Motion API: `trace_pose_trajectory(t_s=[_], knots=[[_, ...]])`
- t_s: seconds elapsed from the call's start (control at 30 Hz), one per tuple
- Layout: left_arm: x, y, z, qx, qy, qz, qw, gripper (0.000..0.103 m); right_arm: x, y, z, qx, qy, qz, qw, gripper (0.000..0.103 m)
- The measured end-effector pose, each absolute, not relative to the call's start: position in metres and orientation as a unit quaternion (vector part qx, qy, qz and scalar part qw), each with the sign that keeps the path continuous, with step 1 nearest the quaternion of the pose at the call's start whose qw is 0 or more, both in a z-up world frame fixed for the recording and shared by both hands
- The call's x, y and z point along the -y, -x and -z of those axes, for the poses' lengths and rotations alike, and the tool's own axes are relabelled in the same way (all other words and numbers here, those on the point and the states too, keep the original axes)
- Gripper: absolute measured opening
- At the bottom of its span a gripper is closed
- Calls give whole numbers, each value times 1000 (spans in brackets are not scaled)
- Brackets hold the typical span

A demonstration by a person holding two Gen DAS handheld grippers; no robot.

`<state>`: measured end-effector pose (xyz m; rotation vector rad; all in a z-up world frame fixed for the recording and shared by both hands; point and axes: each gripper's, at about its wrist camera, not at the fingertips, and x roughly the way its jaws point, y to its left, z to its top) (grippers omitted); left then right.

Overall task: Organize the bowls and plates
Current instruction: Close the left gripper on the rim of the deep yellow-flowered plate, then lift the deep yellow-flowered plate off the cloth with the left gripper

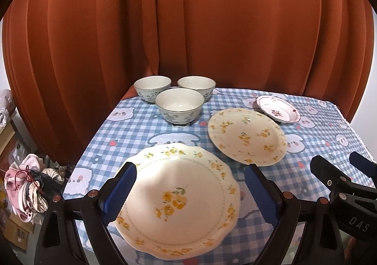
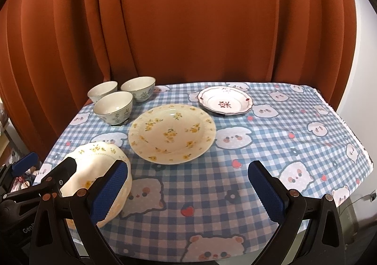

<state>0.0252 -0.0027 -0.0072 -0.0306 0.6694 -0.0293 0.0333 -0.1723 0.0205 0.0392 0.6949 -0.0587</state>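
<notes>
A cream plate with yellow flowers and a wavy rim [image 1: 179, 196] lies at the table's near left; it also shows in the right wrist view [image 2: 99, 159]. My left gripper [image 1: 188, 194] is open, its blue pads either side of this plate, just above it. A second round yellow-flowered plate [image 1: 246, 136] [image 2: 172, 133] lies mid-table. A small white plate with red marks [image 1: 278, 109] [image 2: 225, 100] lies behind it. Three pale floral bowls [image 1: 179, 104] [image 2: 113, 107] stand at the far left. My right gripper [image 2: 188, 192] is open and empty over the near cloth.
The table has a blue checked cloth with bear prints [image 2: 282, 137]. An orange curtain [image 1: 188, 29] hangs close behind. Clothes [image 1: 26, 185] and boxes lie on the floor off the table's left edge. The right gripper's body [image 1: 341, 185] sits close beside the left one.
</notes>
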Motion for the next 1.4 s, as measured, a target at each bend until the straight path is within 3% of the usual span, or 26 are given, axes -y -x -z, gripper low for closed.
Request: trace_pose_trajectory(t_s=[0.23, 0.7, 1.03, 1.3, 1.4], knots=[[-27, -50, 13, -358, 6, 13, 934, 91, 147, -58, -12, -370, -30, 22, 928, 102], [-77, -98, 64, -459, 5, 33, 888, 82, 78, -108, 37, -463, -24, 30, 886, 84], [-88, -121, 102, -523, 8, 52, 851, 77, 60, -127, 82, -528, -33, 49, 847, 83], [-90, -131, 114, -541, 4, 65, 839, 74, 51, -142, 99, -559, -31, 43, 827, 67], [-90, -134, 114, -543, 4, 66, 837, 75, 51, -146, 101, -565, -30, 46, 823, 67]])
